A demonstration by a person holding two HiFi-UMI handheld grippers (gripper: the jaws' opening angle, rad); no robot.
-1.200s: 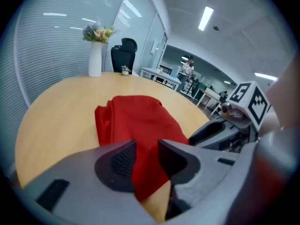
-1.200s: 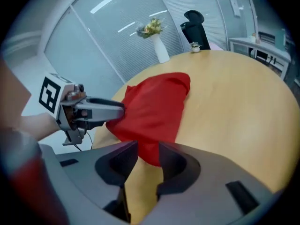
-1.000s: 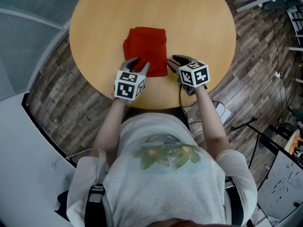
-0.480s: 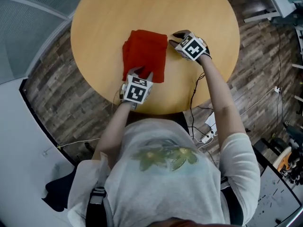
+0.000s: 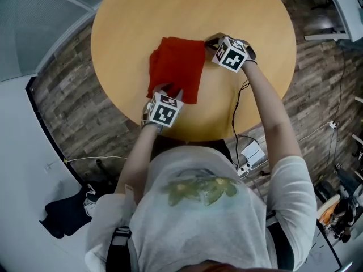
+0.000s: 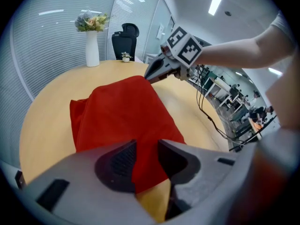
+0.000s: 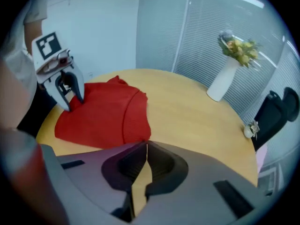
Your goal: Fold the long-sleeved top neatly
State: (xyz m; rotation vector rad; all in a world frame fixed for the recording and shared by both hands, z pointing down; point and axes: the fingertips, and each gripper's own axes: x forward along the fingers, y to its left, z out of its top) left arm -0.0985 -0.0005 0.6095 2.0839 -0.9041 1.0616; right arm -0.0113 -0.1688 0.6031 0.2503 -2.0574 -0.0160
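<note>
Top [image 5: 177, 67] edge sits inside left claw [image 5: 169, 88].

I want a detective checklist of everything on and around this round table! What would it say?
Surface: round wooden table.
Job's things: red top, folded into a rectangle, lying flat.
Clutter: white vase of flowers at the table's far edge.
Tongs: left tongs open over the top's near edge; right tongs just closed, tips together at its far right corner, pinch unclear.
Cables: one cable hangs from the right tongs toward the floor.
Surroundings: plank floor, black chair, dark cloth on the floor.
</note>
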